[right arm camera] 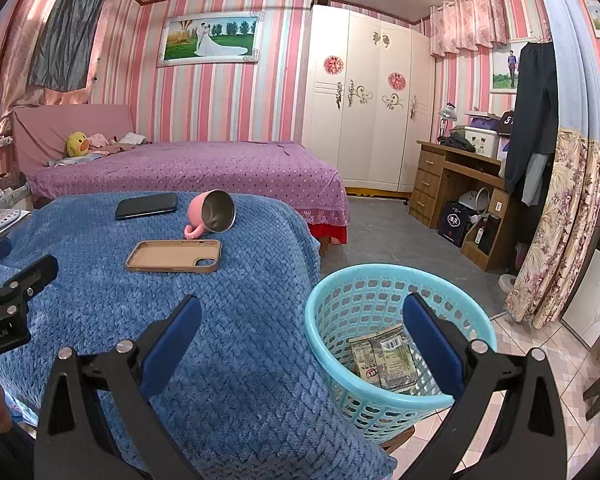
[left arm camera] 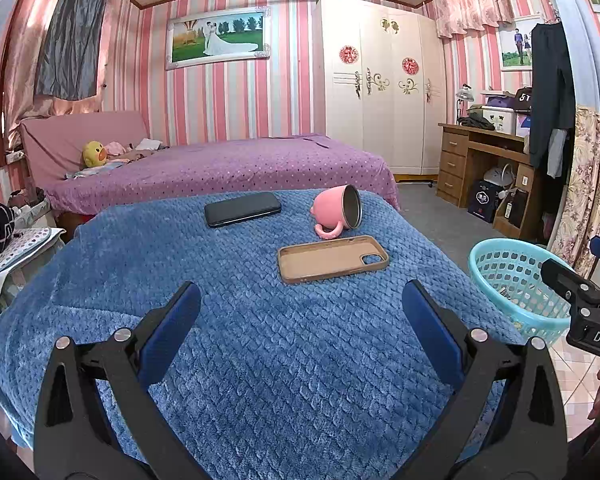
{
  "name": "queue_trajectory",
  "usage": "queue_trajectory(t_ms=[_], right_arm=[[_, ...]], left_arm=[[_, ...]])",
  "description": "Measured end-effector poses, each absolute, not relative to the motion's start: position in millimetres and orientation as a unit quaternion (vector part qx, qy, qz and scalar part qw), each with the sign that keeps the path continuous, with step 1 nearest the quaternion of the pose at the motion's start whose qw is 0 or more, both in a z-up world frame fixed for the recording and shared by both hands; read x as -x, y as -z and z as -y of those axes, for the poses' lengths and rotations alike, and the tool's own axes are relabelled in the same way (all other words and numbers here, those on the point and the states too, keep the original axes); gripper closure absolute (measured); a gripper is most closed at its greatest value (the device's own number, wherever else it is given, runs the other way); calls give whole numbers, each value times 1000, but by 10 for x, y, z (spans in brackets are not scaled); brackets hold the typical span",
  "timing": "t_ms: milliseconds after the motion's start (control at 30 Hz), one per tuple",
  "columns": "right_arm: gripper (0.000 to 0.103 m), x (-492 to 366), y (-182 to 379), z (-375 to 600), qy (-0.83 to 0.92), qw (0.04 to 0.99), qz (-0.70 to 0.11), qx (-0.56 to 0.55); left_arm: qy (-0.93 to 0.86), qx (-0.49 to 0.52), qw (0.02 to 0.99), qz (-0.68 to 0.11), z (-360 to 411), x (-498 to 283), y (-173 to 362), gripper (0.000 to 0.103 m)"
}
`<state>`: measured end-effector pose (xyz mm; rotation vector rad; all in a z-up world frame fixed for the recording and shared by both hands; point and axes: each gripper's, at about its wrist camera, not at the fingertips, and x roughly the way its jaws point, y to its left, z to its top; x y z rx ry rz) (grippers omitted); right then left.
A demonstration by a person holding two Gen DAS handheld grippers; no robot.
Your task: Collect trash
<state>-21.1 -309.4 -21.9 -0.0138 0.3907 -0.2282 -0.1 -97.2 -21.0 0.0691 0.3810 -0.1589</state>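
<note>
Trash appears already collected: flat printed snack wrappers [right arm camera: 382, 360] lie at the bottom of the turquoise basket [right arm camera: 336, 312], low and right of centre in the right wrist view, and at the right edge of the left wrist view, where the basket [left arm camera: 496, 264] sits just beside the blue blanket [left arm camera: 240, 340].

Both grippers are spread wide and hold nothing. The left gripper [left arm camera: 300, 320] hangs over bare blanket at the bottom of its frame. The right gripper [right arm camera: 302, 330] straddles the basket's near rim, one finger in front of the blanket, the other in front of the basket's inside.

The wrappers look like thin foil or plastic film: very light, limp, slick and likely to crumple or slide between the pads. My judgement is that a pinch across a free edge or corner would hold better than pressing on the flat face.

On the blanket toward the upper middle of both views lie a dark phone [left arm camera: 242, 208], a tan phone case [left arm camera: 332, 258] with its open side up, and a pink mug [left arm camera: 338, 210] tipped on its side, its handle touching the blanket. None looks like rubbish. I cannot see further loose trash on the blanket.
</note>
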Motion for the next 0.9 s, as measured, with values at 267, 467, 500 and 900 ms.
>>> queue_trajectory(t_ms=[267, 467, 500, 900], right_arm=[[5, 208, 215, 3088, 114, 975, -193, 7], [5, 206, 214, 3094, 114, 975, -192, 7], [5, 205, 216, 3098, 114, 975, -193, 7], [5, 209, 227, 3097, 115, 975, -191, 8]], left_arm=[[78, -34, 978, -189, 969, -1, 210, 5], [79, -34, 978, -188, 966, -7, 206, 5], [78, -34, 978, -188, 967, -3, 207, 5], [78, -34, 979, -187, 964, -7, 205, 5]])
